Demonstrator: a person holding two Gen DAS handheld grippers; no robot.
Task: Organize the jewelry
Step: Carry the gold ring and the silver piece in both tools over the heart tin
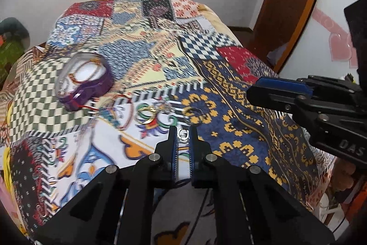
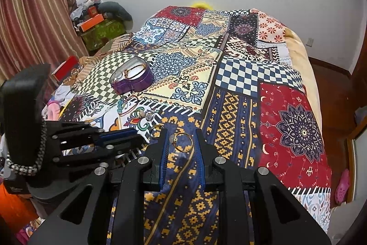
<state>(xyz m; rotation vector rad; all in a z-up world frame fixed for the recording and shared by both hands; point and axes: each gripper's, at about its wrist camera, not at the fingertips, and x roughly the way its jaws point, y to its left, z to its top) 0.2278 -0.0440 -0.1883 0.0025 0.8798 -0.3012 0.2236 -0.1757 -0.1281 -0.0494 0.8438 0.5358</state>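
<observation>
The gold ring with a pale stone [image 2: 182, 141] sits between the two fingertips of the right hand-held gripper [image 2: 181, 138], over the navy-and-yellow patch of the patchwork bed cover [image 2: 229, 121]. Its hoop faces the camera, with the stone against the left finger; the other side appears to touch the right finger. The jaws stand narrowly apart and look closed on the ring, though whether it is lifted or resting on the cover cannot be told.

The small silver open ring [image 1: 183, 134] lies between the fingertips of the left hand-held gripper [image 1: 182, 133], on the white patch just left of the navy one. Those jaws are close together around it, seemingly pinching it; contact is not certain in the blurred frame.

The purple heart-shaped jewelry box with a clear lid [image 2: 132, 78] is the landmark: both rings lie well on the near side of it, the silver one nearer to it than the gold one. Between the box and the grippers lie a red cord bracelet [image 1: 123, 112] and a pair of gold hoops [image 1: 146, 115]. By this layout the left arm is the closer one to the box, so its ring probably has the shorter trip.
</observation>
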